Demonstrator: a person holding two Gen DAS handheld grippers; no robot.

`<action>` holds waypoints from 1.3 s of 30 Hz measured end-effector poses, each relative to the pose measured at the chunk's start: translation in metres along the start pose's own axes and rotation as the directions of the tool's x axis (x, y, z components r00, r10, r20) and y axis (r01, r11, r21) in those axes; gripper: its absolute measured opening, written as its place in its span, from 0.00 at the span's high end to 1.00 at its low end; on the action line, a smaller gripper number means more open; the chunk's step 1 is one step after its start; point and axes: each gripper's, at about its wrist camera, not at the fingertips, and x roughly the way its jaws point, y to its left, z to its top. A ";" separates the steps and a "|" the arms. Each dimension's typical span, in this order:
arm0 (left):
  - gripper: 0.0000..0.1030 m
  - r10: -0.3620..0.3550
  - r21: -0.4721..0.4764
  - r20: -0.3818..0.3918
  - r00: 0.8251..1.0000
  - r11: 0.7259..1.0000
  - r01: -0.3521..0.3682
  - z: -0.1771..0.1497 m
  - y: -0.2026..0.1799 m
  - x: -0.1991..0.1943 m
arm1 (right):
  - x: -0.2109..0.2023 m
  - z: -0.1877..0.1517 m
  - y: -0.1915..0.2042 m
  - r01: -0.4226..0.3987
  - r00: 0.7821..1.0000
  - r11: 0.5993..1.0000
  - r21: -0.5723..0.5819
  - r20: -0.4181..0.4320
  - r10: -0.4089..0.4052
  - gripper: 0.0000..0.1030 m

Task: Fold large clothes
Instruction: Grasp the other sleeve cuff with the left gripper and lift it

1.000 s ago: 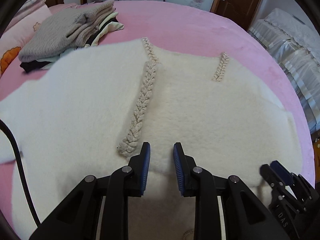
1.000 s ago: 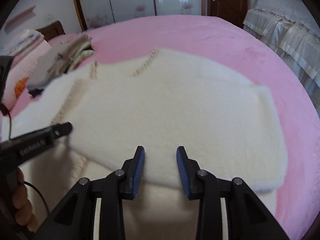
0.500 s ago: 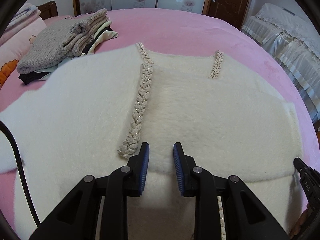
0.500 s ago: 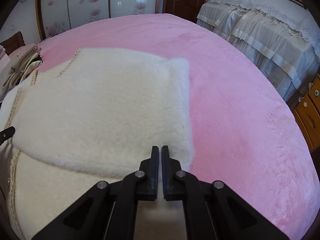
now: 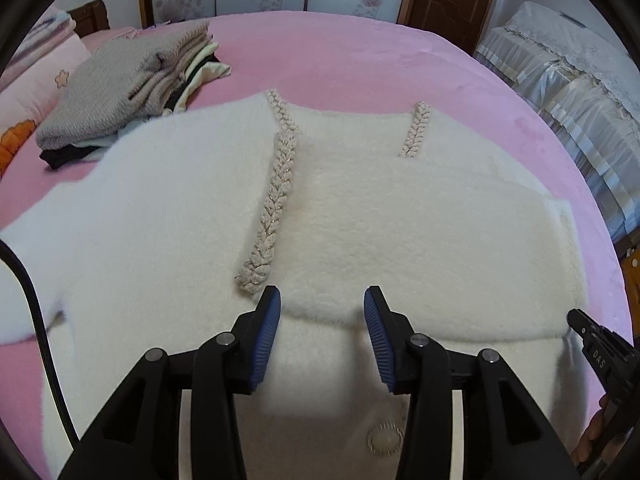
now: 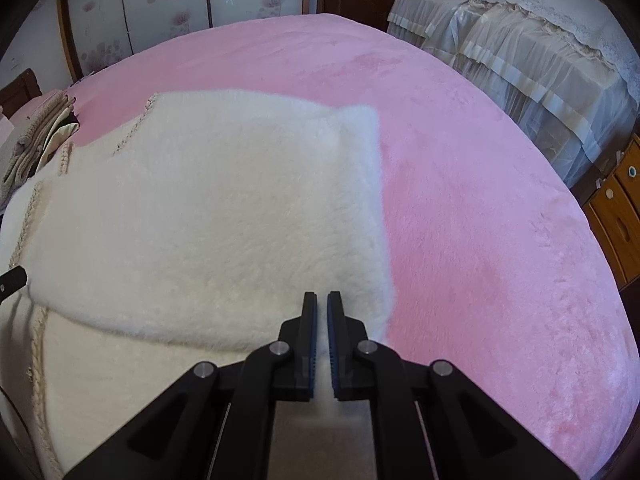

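A large cream fluffy cardigan (image 5: 180, 208) with braided beige trim (image 5: 276, 196) lies spread on the pink bed (image 5: 360, 60). One side panel is folded over its middle (image 6: 208, 216). My left gripper (image 5: 322, 304) is open and empty, just above the folded panel's near edge. My right gripper (image 6: 322, 304) has its jaws nearly closed at the folded panel's near right corner; I cannot tell whether fabric is pinched between them. Its tip also shows at the right edge of the left wrist view (image 5: 592, 340).
A stack of folded clothes (image 5: 120, 92) with a grey sweater on top sits at the far left of the bed. A pillow (image 5: 32, 92) lies beside it. A second bed with a lace cover (image 6: 520, 40) and a wooden drawer unit (image 6: 616, 208) stand to the right.
My left gripper's jaws have opened wider. My right gripper shut and moved to the folded panel's right corner between one second and half a second ago, and has stayed there since.
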 end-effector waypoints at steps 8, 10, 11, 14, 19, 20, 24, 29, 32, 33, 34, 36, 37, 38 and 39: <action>0.27 -0.106 0.050 0.057 0.993 0.993 0.104 -0.015 0.009 -0.110 | -0.087 -0.028 0.016 -0.102 0.994 0.994 0.050 0.030 0.101 0.69; 0.25 -0.125 0.035 0.069 0.990 0.992 0.123 -0.022 0.019 -0.140 | -0.114 -0.041 0.024 -0.129 0.990 0.991 0.046 0.064 0.126 0.60; 0.25 -0.127 0.027 0.067 0.990 0.992 0.125 -0.026 0.025 -0.152 | -0.127 -0.048 0.030 -0.144 0.987 0.989 0.038 0.078 0.140 0.60; 0.25 -0.087 0.000 0.063 0.994 0.996 0.088 -0.040 0.046 -0.185 | -0.162 -0.068 0.048 -0.180 0.978 0.984 0.012 0.105 0.178 0.59; 0.25 0.009 -0.057 0.086 0.996 0.998 -0.004 -0.067 0.098 -0.233 | -0.210 -0.096 0.085 -0.262 0.955 0.963 -0.059 0.129 0.268 0.59; 0.25 0.018 -0.070 0.084 0.996 0.997 -0.013 -0.073 0.112 -0.241 | -0.216 -0.099 0.093 -0.271 0.951 0.959 -0.076 0.132 0.279 0.59; 0.25 0.084 -0.106 0.087 0.993 0.992 -0.075 -0.088 0.172 -0.262 | -0.243 -0.104 0.128 -0.291 0.934 0.943 -0.160 0.166 0.316 0.59; 0.25 0.112 -0.187 0.063 0.992 0.977 -0.099 -0.099 0.254 -0.270 | -0.265 -0.099 0.174 -0.308 0.907 0.920 -0.243 0.218 0.361 0.59; 0.25 0.101 -0.252 0.034 0.994 0.964 -0.089 -0.101 0.307 -0.260 | -0.268 -0.092 0.206 -0.316 0.894 0.904 -0.287 0.228 0.385 0.59; 0.25 0.101 -0.264 0.027 0.994 0.960 -0.091 -0.102 0.319 -0.255 | -0.267 -0.089 0.218 -0.316 0.893 0.899 -0.302 0.226 0.389 0.59; 0.25 0.103 -0.277 0.018 0.995 0.956 -0.094 -0.102 0.333 -0.248 | -0.265 -0.087 0.228 -0.320 0.890 0.894 -0.314 0.224 0.397 0.59; 0.25 0.105 -0.302 -0.005 0.994 0.948 -0.101 -0.105 0.360 -0.232 | -0.258 -0.084 0.252 -0.322 0.888 0.885 -0.335 0.217 0.406 0.59; 0.25 0.100 -0.313 -0.021 0.995 0.944 -0.102 -0.105 0.370 -0.222 | -0.252 -0.082 0.267 -0.321 0.889 0.881 -0.348 0.212 0.407 0.59; 0.25 0.091 -0.325 -0.035 0.995 0.941 -0.097 -0.107 0.381 -0.212 | -0.246 -0.081 0.277 -0.320 0.889 0.878 -0.355 0.206 0.408 0.59; 0.25 0.077 -0.343 -0.049 0.996 0.935 -0.089 -0.108 0.395 -0.201 | -0.238 -0.079 0.290 -0.319 0.894 0.877 -0.360 0.193 0.405 0.59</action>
